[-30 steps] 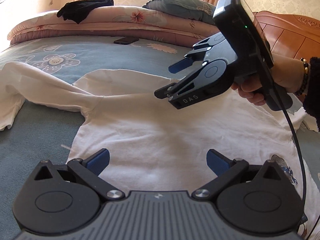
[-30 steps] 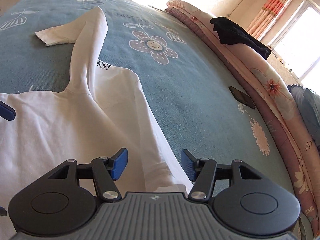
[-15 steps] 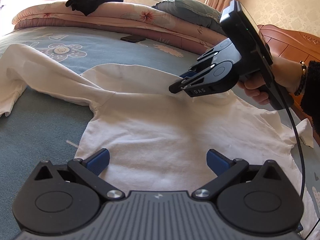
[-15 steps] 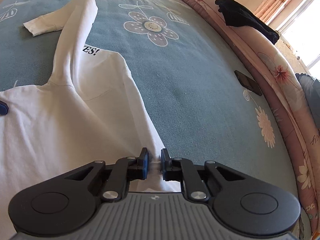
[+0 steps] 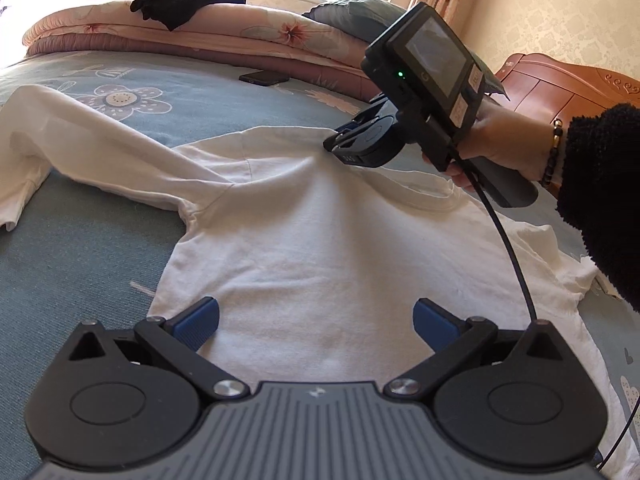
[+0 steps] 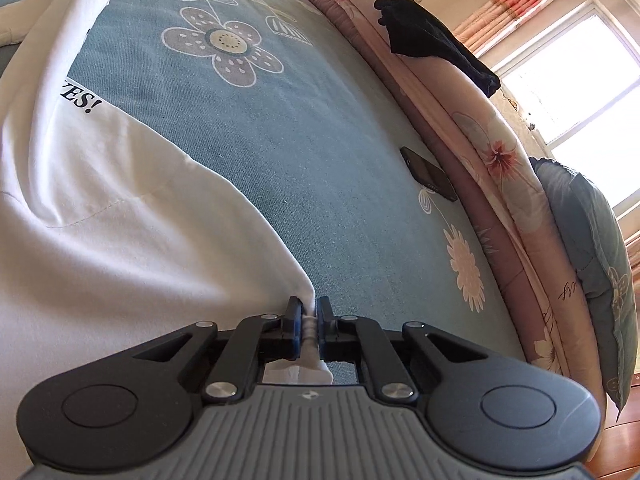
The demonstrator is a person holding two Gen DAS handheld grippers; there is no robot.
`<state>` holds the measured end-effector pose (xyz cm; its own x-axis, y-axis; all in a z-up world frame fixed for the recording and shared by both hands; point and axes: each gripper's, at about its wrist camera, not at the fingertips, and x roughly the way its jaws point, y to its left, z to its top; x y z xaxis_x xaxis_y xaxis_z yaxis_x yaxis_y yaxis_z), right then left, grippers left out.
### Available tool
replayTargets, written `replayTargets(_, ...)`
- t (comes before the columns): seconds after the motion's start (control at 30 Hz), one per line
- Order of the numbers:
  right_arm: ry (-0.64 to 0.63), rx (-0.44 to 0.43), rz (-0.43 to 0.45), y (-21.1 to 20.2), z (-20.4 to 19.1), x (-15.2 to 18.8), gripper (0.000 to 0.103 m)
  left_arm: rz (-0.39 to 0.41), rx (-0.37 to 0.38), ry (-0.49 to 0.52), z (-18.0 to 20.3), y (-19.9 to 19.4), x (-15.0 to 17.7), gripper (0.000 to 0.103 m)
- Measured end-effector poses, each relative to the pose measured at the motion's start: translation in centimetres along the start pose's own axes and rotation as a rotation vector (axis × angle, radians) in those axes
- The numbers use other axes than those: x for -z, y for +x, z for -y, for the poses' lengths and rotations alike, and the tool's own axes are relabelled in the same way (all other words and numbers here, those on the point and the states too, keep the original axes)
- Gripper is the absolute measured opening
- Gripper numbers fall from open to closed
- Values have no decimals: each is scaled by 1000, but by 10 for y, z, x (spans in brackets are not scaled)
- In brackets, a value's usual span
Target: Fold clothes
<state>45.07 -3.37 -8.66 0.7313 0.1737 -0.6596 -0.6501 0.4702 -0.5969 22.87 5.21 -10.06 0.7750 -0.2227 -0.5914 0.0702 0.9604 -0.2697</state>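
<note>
The right hand-held gripper (image 6: 307, 316) had just closed on the white shirt (image 5: 320, 248) edge, apparently the shoulder; the left hand-held gripper (image 5: 316, 320) stood wide, needing a grasp before folding.

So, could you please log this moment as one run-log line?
stage: grasp | right gripper: jaws just closed, shut on white shirt edge | left gripper: open above shirt | surface: blue bedspread
</note>
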Motion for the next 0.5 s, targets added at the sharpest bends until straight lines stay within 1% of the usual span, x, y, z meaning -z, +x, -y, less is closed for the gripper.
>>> replayTargets(0.03, 7, 2, -8, 2, 0, 0, 12, 0, 0, 1, 0, 0, 0, 102)
replayTargets(0.07, 12, 4, -13, 3, 0, 1, 18, 0, 0, 2, 0, 0, 0, 102)
replayTargets(0.13, 20, 9, -24, 5, -1, 1, 20, -1, 0, 5, 0, 0, 0, 102)
replayTargets(0.2, 22, -21, 3, -6, 2, -3, 21, -1, -1, 7, 1, 0, 1, 102)
replayTargets(0.23, 23, -38, 20, -13, 4, -6, 26, -1, 1, 5, 1, 0, 0, 102)
replayTargets(0.27, 26, -65, 47, -22, 7, -10, 37, 0, 3, 2, 0, 0, 0, 102)
replayTargets(0.33, 31, -129, 103, -34, 8, -22, 50, 1, 8, -4, 0, 0, 0, 102)
replayTargets(0.4, 29, -197, 145, -42, 8, -35, 50, 5, 13, -7, -1, 0, 1, 102)
replayTargets(0.5, -25, -272, 164, -34, -3, -55, 49, 6, 13, 0, 0, 1, 2, 102)
